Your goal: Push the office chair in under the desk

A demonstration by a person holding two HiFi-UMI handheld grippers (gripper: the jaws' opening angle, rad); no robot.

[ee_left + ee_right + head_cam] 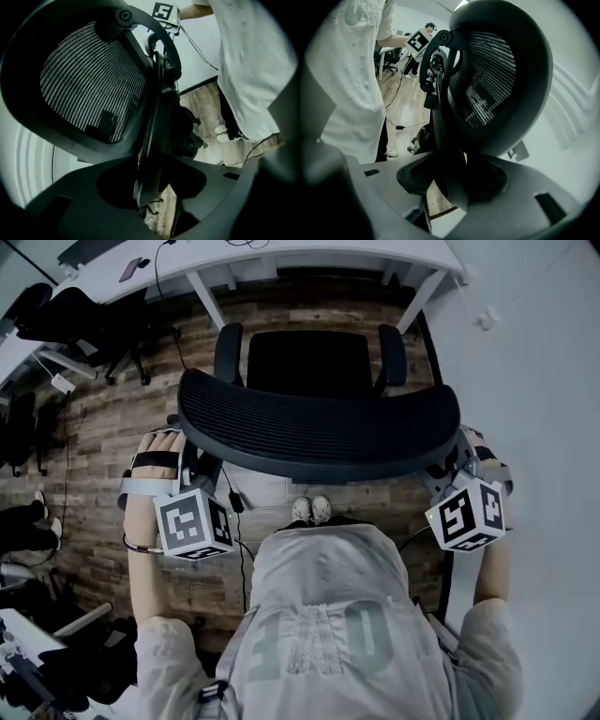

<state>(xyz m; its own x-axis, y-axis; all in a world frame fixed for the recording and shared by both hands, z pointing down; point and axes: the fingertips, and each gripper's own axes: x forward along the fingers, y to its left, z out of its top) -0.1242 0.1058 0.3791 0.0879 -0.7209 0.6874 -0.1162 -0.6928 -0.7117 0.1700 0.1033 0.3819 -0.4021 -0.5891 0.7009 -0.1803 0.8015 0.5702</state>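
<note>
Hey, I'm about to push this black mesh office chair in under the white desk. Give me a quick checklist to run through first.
1. Left gripper jaws apart, with the edge of the black mesh backrest between them: ok.
2. Right gripper jaws apart on the opposite edge: ok.
3. Pads bearing firmly on the backrest: cannot tell.
4. Black padded seat faces the opening under the white desk: ok.
5. Castors free of the black cable on the wooden floor: cannot tell.
</note>
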